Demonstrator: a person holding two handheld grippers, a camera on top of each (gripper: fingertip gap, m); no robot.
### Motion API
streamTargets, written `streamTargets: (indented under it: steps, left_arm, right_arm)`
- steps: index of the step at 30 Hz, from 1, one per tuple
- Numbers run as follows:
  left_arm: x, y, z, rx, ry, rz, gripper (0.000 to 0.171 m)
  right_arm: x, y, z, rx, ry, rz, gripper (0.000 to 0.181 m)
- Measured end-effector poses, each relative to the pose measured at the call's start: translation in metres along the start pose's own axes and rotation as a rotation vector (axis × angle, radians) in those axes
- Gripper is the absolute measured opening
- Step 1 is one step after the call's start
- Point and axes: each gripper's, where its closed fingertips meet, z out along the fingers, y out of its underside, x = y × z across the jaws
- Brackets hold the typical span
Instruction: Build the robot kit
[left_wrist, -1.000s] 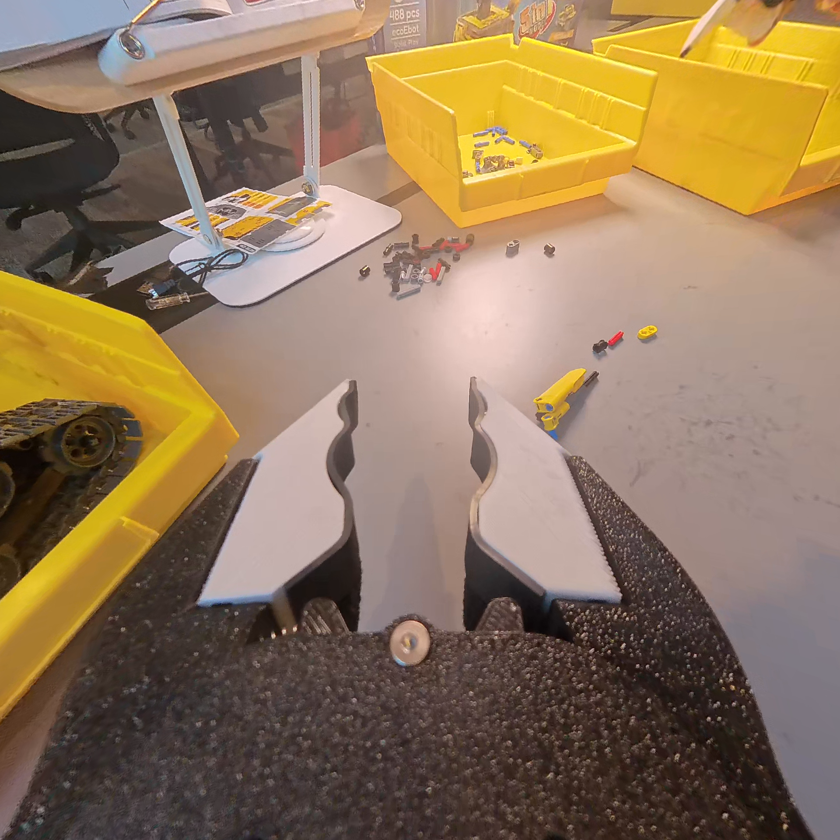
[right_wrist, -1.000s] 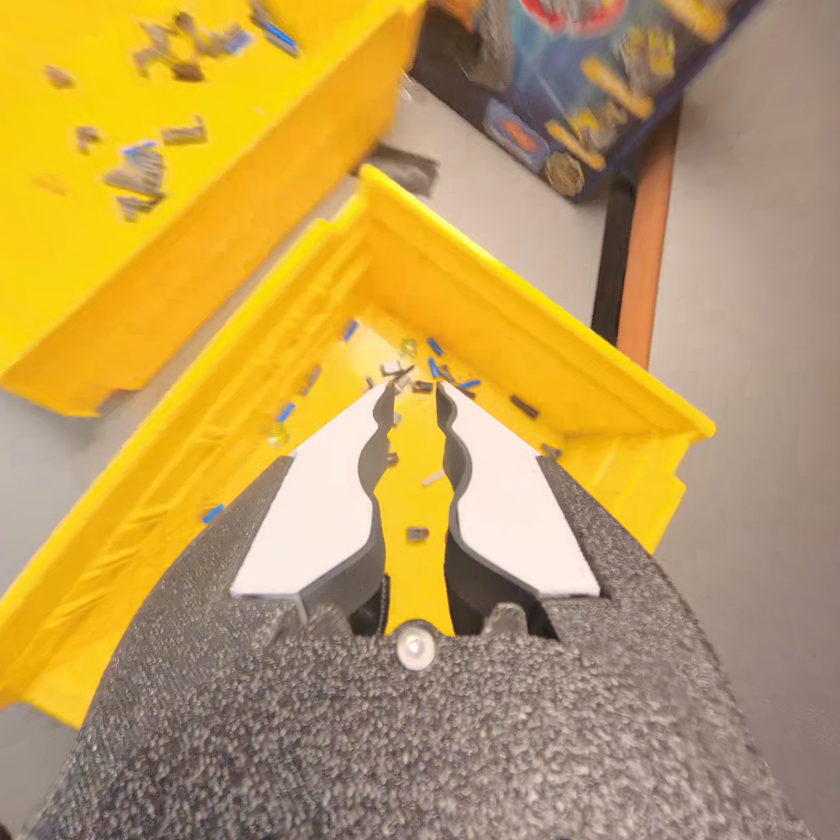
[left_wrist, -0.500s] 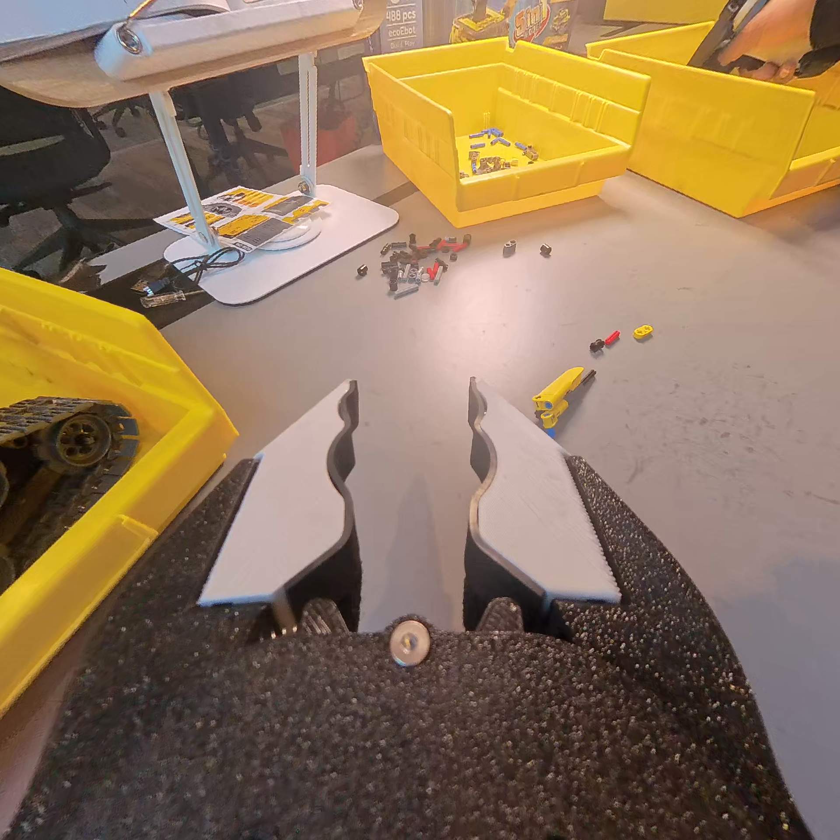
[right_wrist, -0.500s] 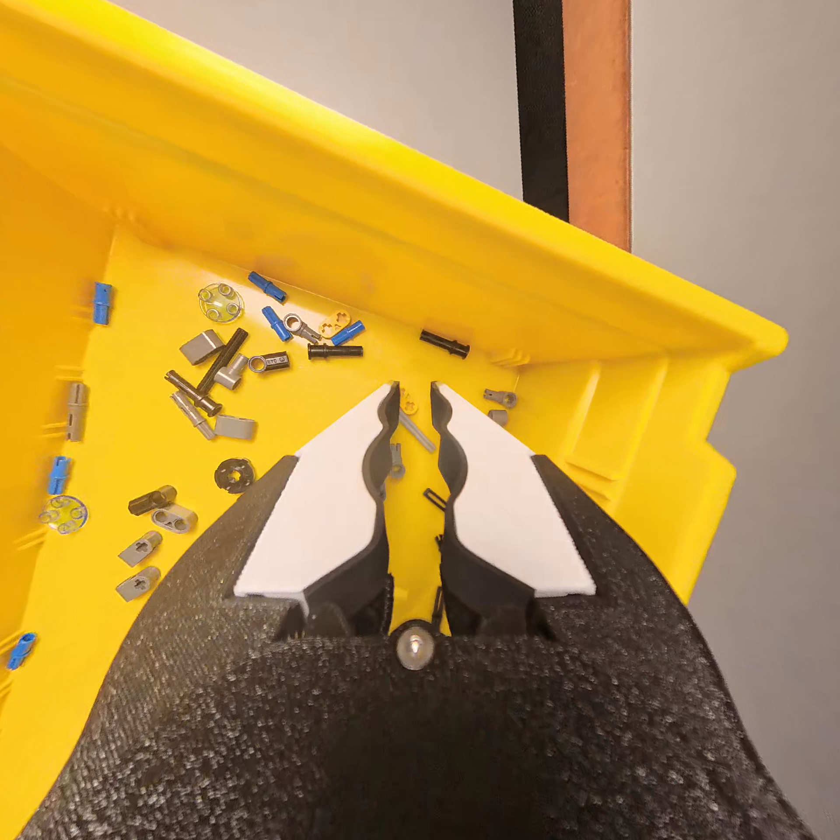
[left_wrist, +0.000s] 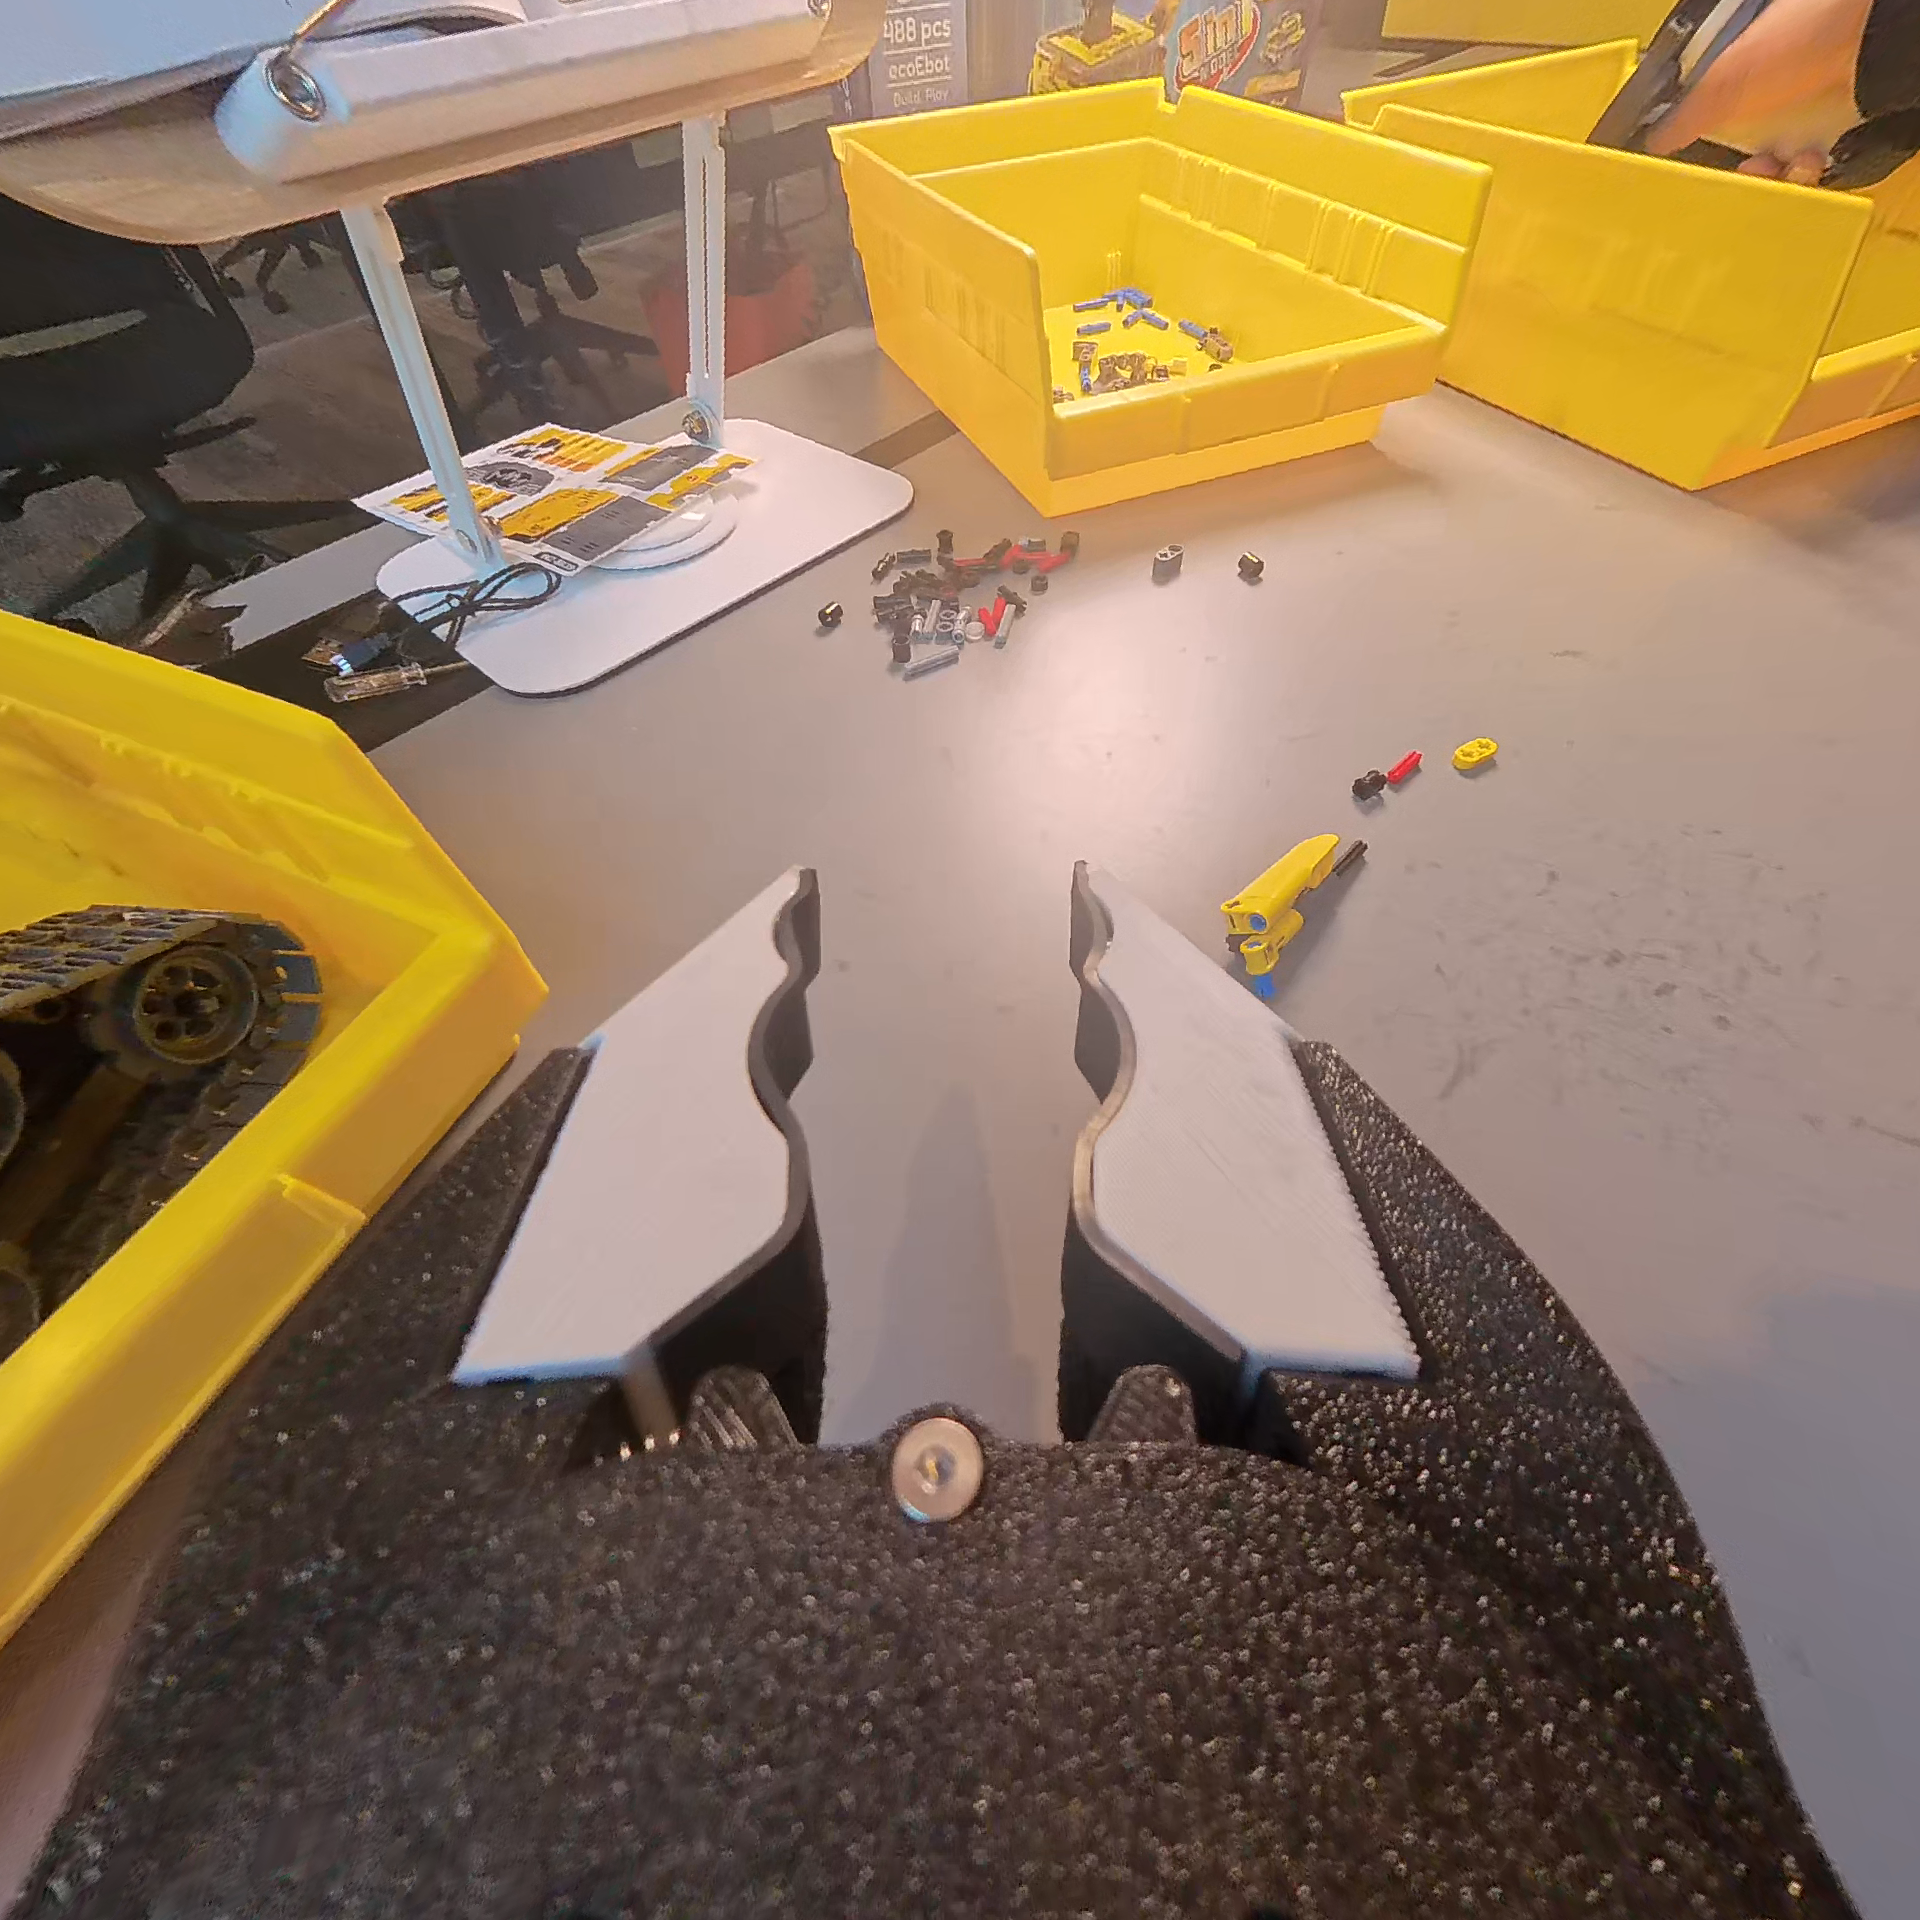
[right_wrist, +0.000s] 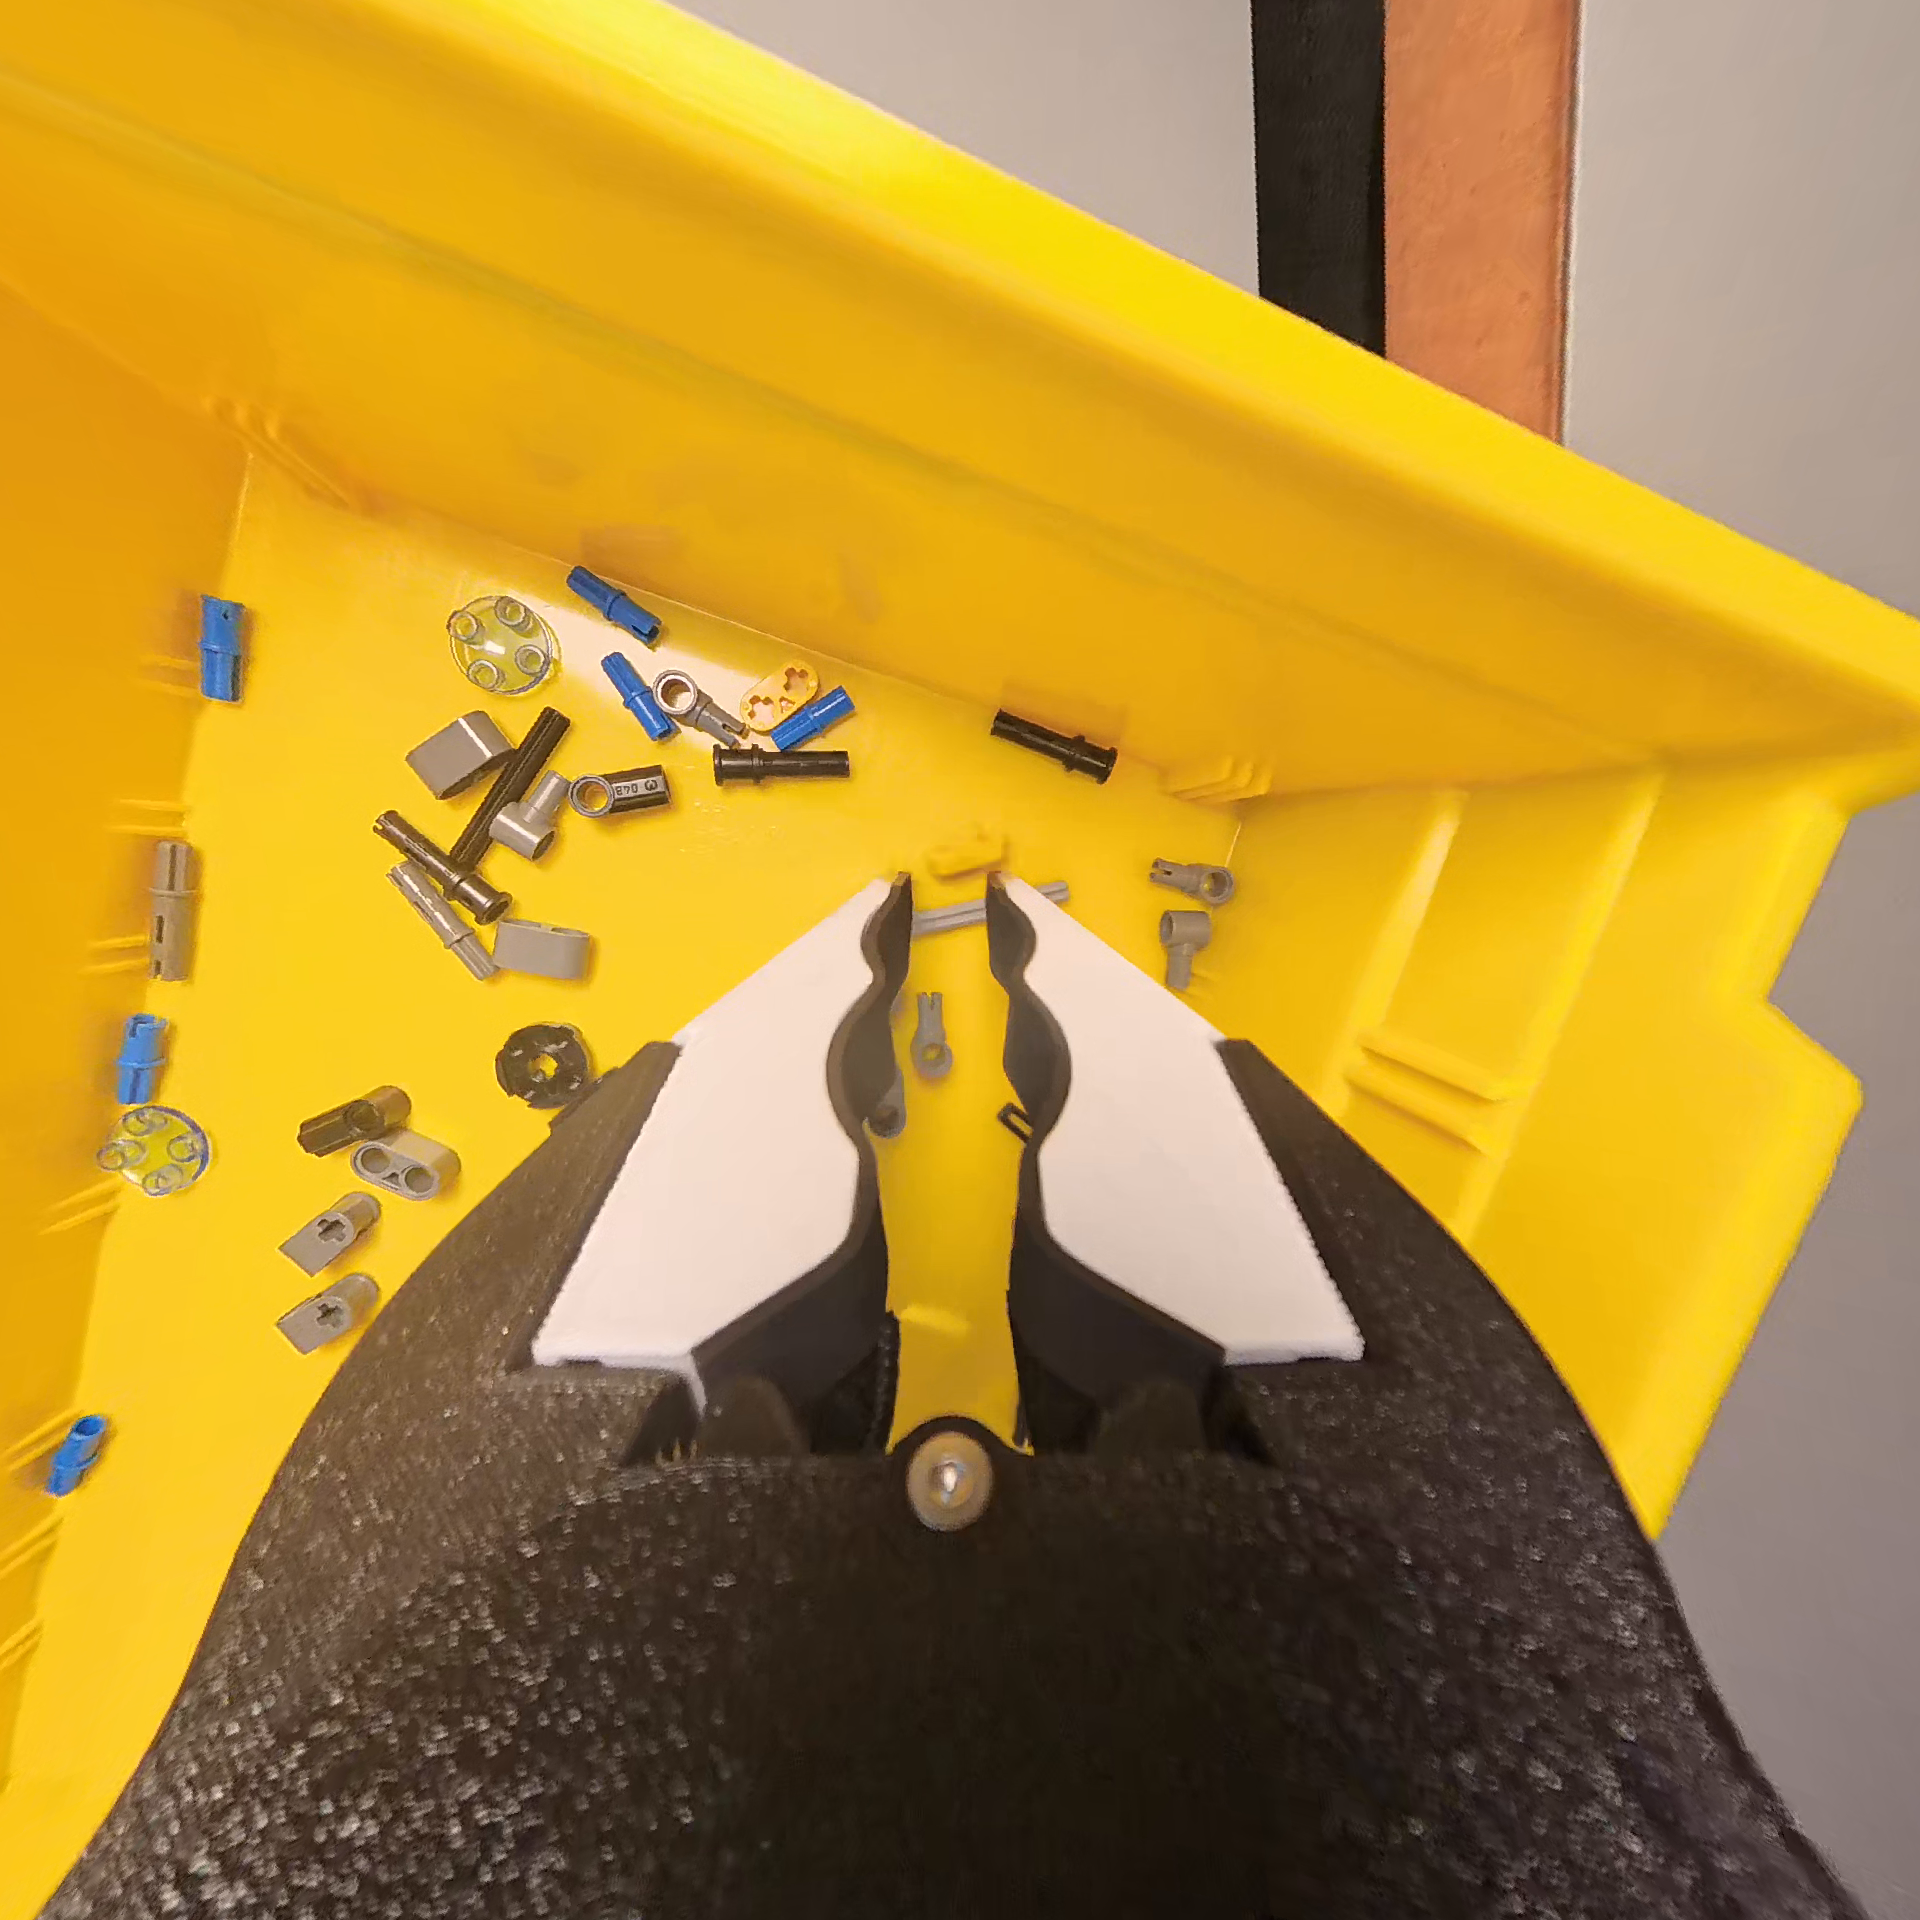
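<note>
My left gripper (left_wrist: 943, 883) is open and empty, low over the grey table (left_wrist: 1558, 1143). A small yellow assembly (left_wrist: 1273, 896) lies just right of its right finger. My right gripper (right_wrist: 948, 883) is open with a narrow gap and points down into a yellow bin (right_wrist: 935, 395). Its tips hover over a small yellow piece (right_wrist: 966, 854) and a thin grey axle (right_wrist: 951, 914) near the bin's far wall. A small grey connector (right_wrist: 932, 1031) lies on the bin floor between the fingers. A hand on that gripper shows far right in the left wrist view (left_wrist: 1756, 83).
Several blue, black and grey pins lie on the bin floor left of the right gripper (right_wrist: 520, 790). A pile of small black and red parts (left_wrist: 956, 603), a white stand base (left_wrist: 675, 582), an open yellow bin (left_wrist: 1143, 312), and a near-left yellow bin holding a tracked model (left_wrist: 156, 997). The tips of one gripper are about 65 cm away from the tips of the other.
The right gripper dropped down into the yellow bin and settled over the pieces near its far wall, its gap slightly wider than half a second ago. The left gripper barely moved.
</note>
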Motion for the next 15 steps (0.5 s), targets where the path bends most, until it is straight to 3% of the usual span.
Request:
streamTargets:
  steps: [15]
  left_arm:
    - [-0.002,0.003,0.001,-0.007,-0.003,-0.005,0.047]
  right_arm:
    - [0.000,-0.008,0.003,0.048,-0.030,0.099,0.017]
